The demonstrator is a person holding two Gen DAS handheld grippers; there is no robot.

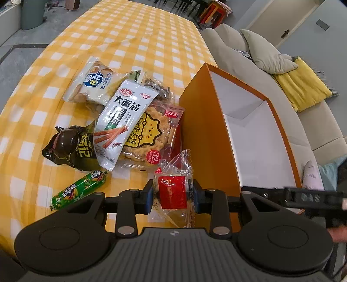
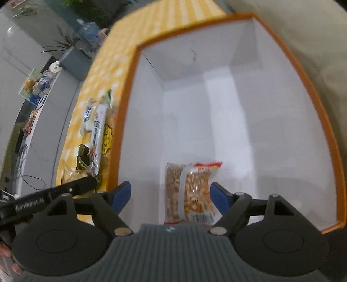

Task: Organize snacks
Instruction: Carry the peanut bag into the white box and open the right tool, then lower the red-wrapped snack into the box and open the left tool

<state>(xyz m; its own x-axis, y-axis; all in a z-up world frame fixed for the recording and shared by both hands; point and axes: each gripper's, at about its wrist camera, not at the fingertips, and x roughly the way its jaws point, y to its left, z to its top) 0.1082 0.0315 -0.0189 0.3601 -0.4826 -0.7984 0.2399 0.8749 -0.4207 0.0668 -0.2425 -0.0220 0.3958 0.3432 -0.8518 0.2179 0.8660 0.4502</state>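
The orange box (image 2: 329, 138) stands open on the tabletop (image 1: 134, 43), white inside. On its floor lie two clear snack packets (image 2: 190, 193) side by side, near one wall. The right gripper (image 2: 170, 196) hangs above them, its fingers wide and holding nothing. The left gripper (image 1: 172, 193) has its fingers narrow, pressed on a red-labelled packet (image 1: 172, 192) just beside the box's outer wall. More snacks (image 1: 121, 121) lie piled next to the box.

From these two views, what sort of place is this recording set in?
Probably a home living-dining room: a long table under a yellow-and-white checked tablecloth, a beige fabric sofa with cushions beside it, and dark dining chairs beyond.
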